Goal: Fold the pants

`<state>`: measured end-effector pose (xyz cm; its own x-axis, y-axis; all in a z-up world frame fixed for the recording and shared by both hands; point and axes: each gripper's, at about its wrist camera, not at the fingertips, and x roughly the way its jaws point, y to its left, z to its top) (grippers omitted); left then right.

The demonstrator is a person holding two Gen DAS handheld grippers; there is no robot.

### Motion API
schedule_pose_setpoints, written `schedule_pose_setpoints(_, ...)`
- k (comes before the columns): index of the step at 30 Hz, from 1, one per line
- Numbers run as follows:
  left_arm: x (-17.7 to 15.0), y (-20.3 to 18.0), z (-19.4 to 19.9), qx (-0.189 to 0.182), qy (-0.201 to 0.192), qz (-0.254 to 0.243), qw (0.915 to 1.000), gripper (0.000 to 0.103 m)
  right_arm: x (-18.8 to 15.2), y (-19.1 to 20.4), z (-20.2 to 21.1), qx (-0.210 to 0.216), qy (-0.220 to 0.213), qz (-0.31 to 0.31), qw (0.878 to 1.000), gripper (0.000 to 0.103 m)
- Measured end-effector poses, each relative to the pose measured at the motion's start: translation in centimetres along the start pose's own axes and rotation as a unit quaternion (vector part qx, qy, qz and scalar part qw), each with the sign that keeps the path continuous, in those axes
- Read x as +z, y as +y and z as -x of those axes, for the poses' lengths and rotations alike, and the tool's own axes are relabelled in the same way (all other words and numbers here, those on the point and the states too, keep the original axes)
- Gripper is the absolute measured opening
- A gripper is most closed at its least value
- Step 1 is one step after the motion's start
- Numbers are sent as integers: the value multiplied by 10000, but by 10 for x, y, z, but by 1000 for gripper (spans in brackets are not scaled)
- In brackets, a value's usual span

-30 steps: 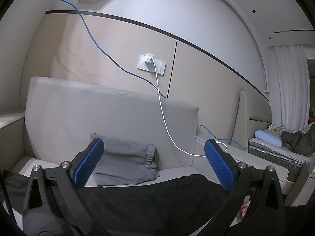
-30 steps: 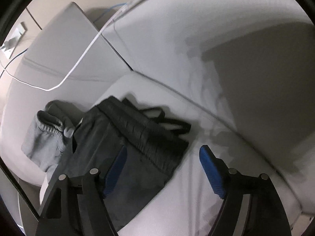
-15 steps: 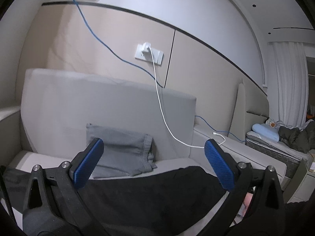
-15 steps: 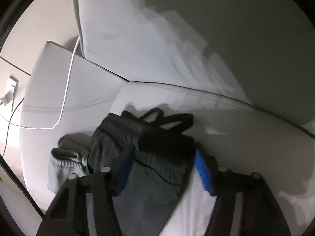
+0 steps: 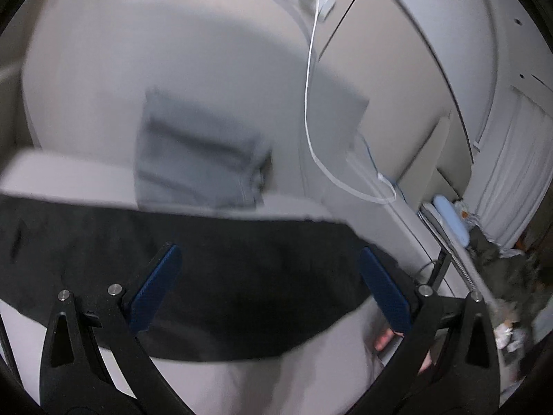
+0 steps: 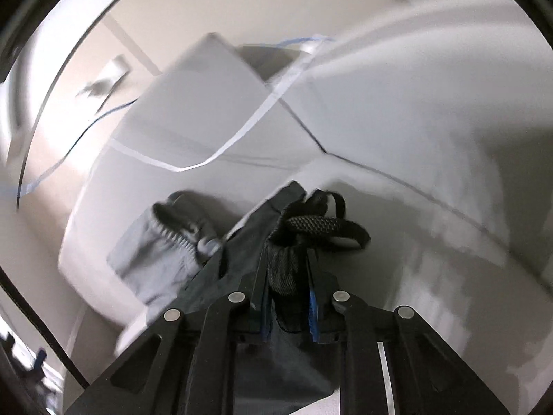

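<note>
Waistband fabric of the black pants [image 6: 287, 269] is seen pinched by the closing right gripper [image 6: 287, 306]; only the left view shows the left gripper [image 5: 268, 290] spread wide above them.

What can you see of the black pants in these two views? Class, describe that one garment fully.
The black pants are dark, matte woven fabric with a ribbed elastic waistband and a braided black drawstring looping loose. They lie across the pale sofa seat, one edge beside the folded grey garment. The right gripper is closing, pads pressing the bunched waistband. The left gripper hangs open over the spread cloth, not gripping it.
</note>
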<state>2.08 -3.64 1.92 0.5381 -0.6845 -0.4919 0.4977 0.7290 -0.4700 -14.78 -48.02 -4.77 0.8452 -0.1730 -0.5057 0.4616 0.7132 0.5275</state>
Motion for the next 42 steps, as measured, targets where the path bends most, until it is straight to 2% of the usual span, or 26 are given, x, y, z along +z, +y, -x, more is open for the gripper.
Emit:
schedule_pose_setpoints(3,8,-1,-30,142,494,190,9985,101,-5,21,4,40,-124,520,9986,17)
schedule_pose_setpoints(6,26,-21,-70,276,874,38,9958,101,-14,40,7,64,-170,1045,9944,17)
schedule_pose_setpoints(8,40,-48,-108,304,1272,-108,9914,101,-19,53,10,71,-261,1371,9902,17)
schedule_pose_setpoints(10,51,-84,-148,307,1647,-476,9847,101,-24,59,17,100,-317,1570,9870,17)
schedule_pose_setpoints(13,60,-143,-211,460,2137,-1130,9693,98,-31,64,26,48,-409,1873,9814,17)
schedule_pose_setpoints(17,60,-202,-288,569,2756,-1416,9491,97,-36,65,35,136,-394,2084,9772,17)
schedule_pose_setpoints(18,57,-215,-313,670,3049,-1485,9383,93,-38,68,35,151,-400,2154,9756,17)
schedule_pose_setpoints(19,54,-225,-329,760,3213,-1522,9316,83,-40,71,37,142,-413,2273,9728,17)
schedule_pose_setpoints(21,49,-239,-355,898,3473,-1525,9209,73,-43,77,39,143,-465,2466,9679,17)
schedule_pose_setpoints(22,45,-246,-364,933,3526,-1535,9184,73,-46,80,41,145,-487,2544,9658,17)
schedule_pose_setpoints(24,37,-261,-381,1072,3676,-1714,9077,73,-50,82,42,173,-489,2659,9626,17)
schedule_pose_setpoints(27,23,-271,-398,1517,3792,-2072,8890,73,-54,87,43,183,-483,2793,9588,17)
schedule_pose_setpoints(31,14,-266,-414,2048,3801,-2147,8761,73,-58,95,45,222,-516,2934,9543,17)
schedule_pose_setpoints(33,10,-262,-416,2107,3894,-2158,8703,69,-59,96,44,233,-508,2980,9529,17)
schedule_pose_setpoints(34,8,-259,-417,2107,3901,-2215,8685,47,-59,97,44,235,-501,3008,9521,17)
schedule_pose_setpoints(35,7,-260,-417,2060,3887,-2297,8682,33,-60,97,45,238,-506,3024,9515,17)
schedule_pose_setpoints(36,8,-260,-415,2038,3843,-2342,8694,25,-60,98,45,219,-514,3051,9507,17)
schedule_pose_setpoints(37,10,-260,-413,2042,3796,-2352,8711,22,-61,97,45,201,-499,3079,9499,17)
schedule_pose_setpoints(42,30,-250,-392,1803,3621,-2104,8900,19,-62,99,45,197,-514,3094,9493,17)
